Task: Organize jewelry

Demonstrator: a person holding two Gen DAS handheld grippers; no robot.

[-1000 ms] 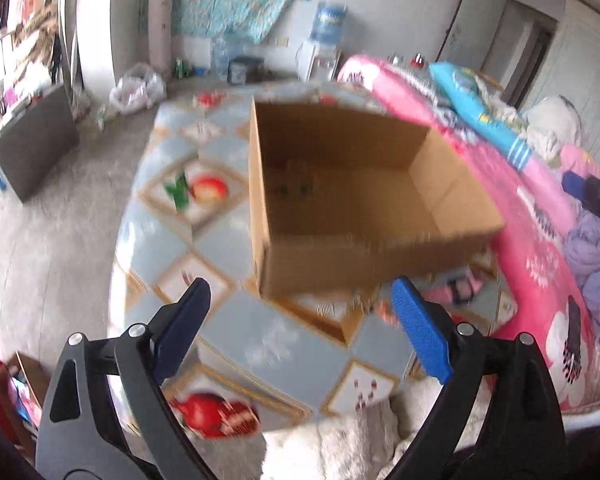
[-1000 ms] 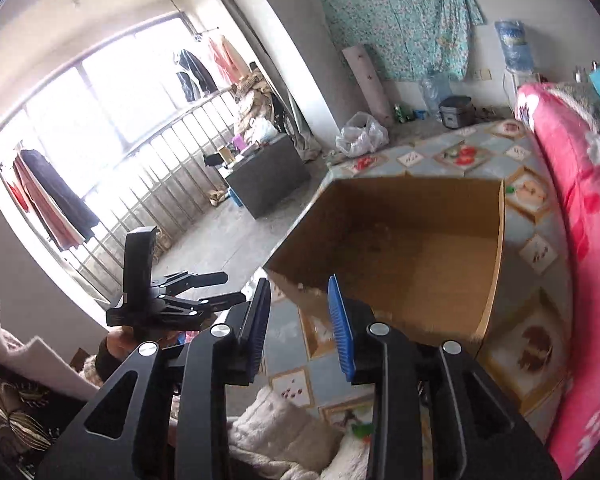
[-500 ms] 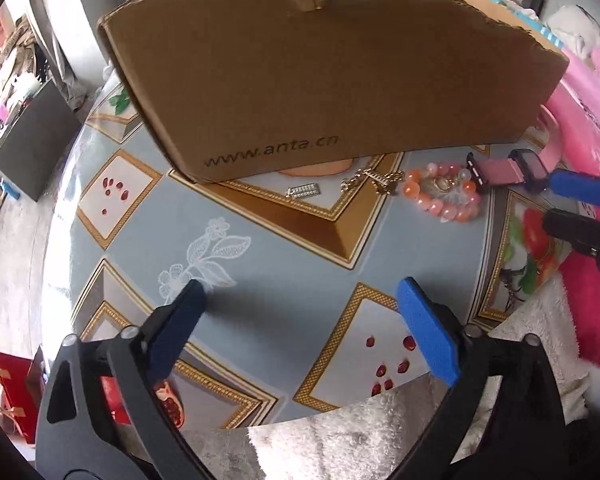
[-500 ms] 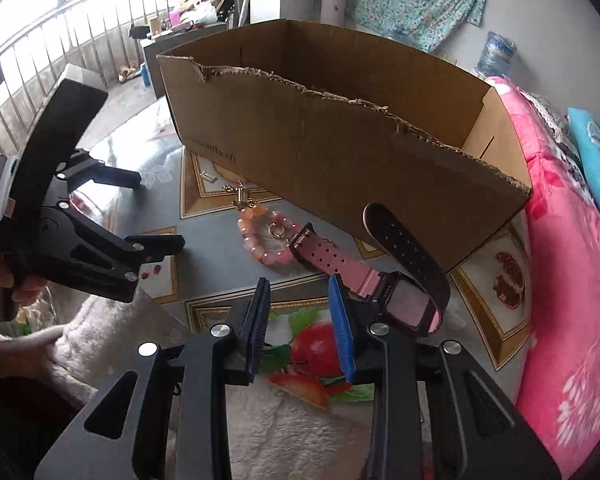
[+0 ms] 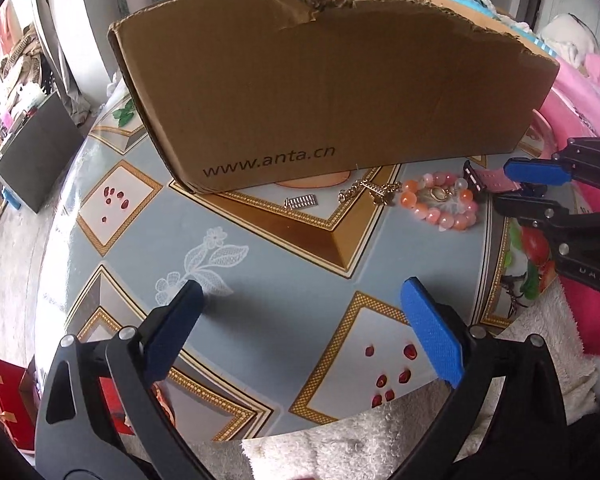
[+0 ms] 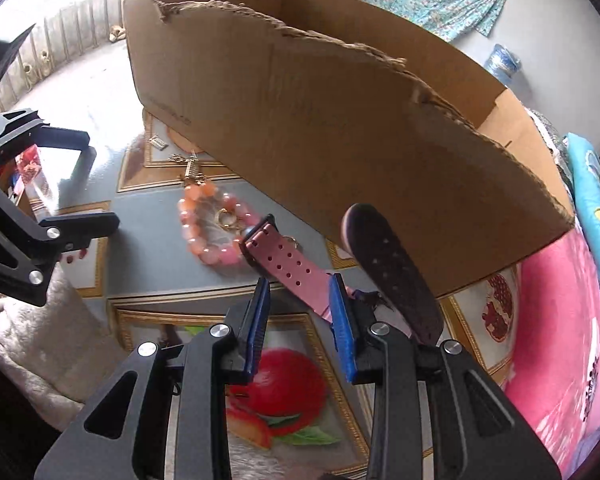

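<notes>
The right gripper (image 6: 298,312), its blue pads standing a modest way apart and pinching nothing, is angling steeply down over the patterned table (image 5: 260,280), with the pink strap of a watch (image 6: 296,268) running up to the gap between its fingertips while the darker strap curls up past the right finger. The left gripper (image 5: 300,328) is hanging low over a bare patch of the tabletop, its jaws having just been opening to their widest with nothing between them. Beyond the watch, and touching its buckle end, a bead bracelet (image 5: 440,204) in orange and pink is lying in a loop with a gold ring (image 6: 229,218) inside it; just beside it a gold chain (image 5: 374,192) and a small silver charm (image 5: 301,202) are resting close against the foot of the open cardboard box (image 5: 332,92), which appears to be where the pieces are going. The step in hand looks like a pick of the watch: it would go best with the right pads settling squarely across the flat pink strap, well clear of the beads so the bracelet is not dragged along, then lifting high enough to clear the box's torn front wall. Both tools are pointing downward from the near edge, where a white fleecy cloth (image 5: 360,436) is showing.
</notes>
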